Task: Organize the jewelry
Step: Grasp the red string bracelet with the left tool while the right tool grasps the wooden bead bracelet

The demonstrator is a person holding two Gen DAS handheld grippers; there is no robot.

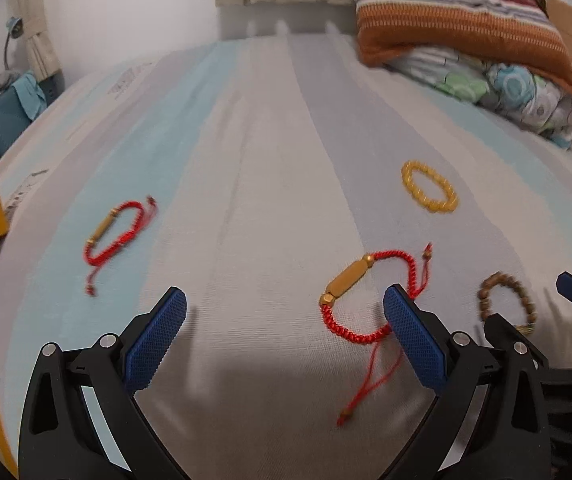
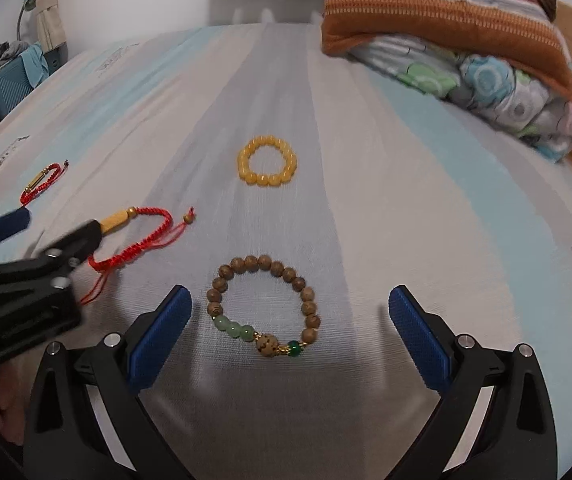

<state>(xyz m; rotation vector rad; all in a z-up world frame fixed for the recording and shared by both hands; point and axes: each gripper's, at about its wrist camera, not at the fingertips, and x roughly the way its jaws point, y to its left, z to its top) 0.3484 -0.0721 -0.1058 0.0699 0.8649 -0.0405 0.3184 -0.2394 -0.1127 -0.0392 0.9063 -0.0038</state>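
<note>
Both grippers tilt down over the striped bed sheet (image 2: 426,184). Left gripper (image 1: 286,320) spread, empty; nearer red cord bracelet (image 1: 360,304) at its 2 o'clock, touching the right pad. Right gripper (image 2: 290,316) spread, wooden bead bracelet (image 2: 264,306) between the fingers, untouched. Yellow bead bracelet (image 2: 267,161) at 12 o'clock, open sheet around it.

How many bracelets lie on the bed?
4: yellow bead bracelet farthest; wooden bead bracelet between the right gripper's fingers; near red cord bracelet; far red cord bracelet leftmost.
</note>
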